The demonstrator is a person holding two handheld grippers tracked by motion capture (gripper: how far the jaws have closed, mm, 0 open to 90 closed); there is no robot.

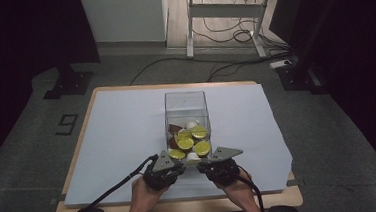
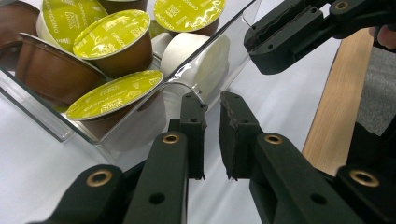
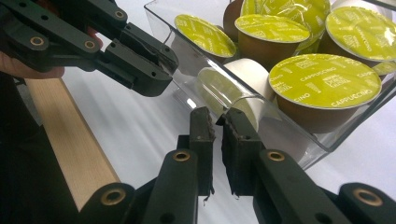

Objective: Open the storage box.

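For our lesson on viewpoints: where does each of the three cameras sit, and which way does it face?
High view: above the person's side, looking forward and down on the table; forearms, left gripper and right gripper show.
Left gripper view: rides the left gripper, facing the clear box of coffee capsules; own fingers show.
Right gripper view: rides the right gripper, facing the same box; own fingers show.
Shared: both gripper views show the box and the other gripper.

Glossy clear plastic box holds foil-lidded capsules.
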